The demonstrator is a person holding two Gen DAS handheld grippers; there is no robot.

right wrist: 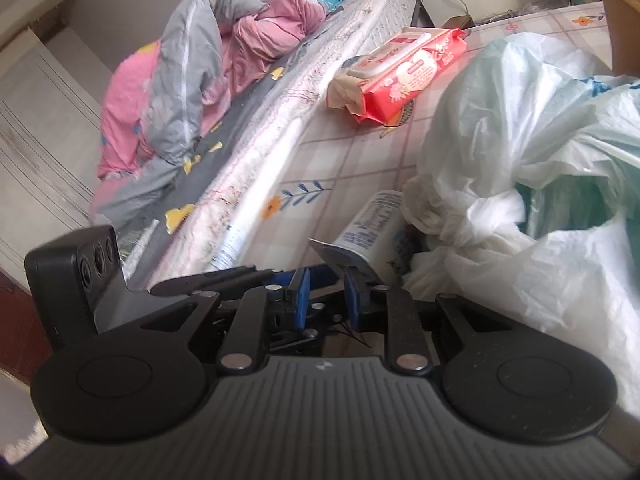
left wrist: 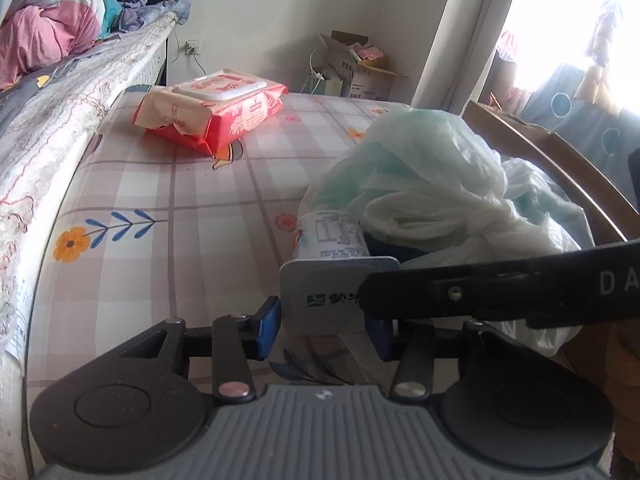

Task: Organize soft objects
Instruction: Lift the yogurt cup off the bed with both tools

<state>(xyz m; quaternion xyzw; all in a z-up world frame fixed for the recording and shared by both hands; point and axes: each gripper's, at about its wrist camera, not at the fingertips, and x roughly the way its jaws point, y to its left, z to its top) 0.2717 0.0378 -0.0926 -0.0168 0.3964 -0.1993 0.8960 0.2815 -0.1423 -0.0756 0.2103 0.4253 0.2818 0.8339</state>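
Two grippers meet at one yogurt cup (left wrist: 332,236), which lies tipped on the patterned counter (left wrist: 180,184) against the plastic bags (left wrist: 432,184). Its long axis runs away from the left gripper (left wrist: 326,326), foil lid facing the spread blue fingers (left wrist: 269,326), which flank the lid without pressing it. From the right, the right gripper (right wrist: 326,296) is nearer; its narrowly parted fingers (right wrist: 299,294) sit at the lid's edge, apparently not gripping.
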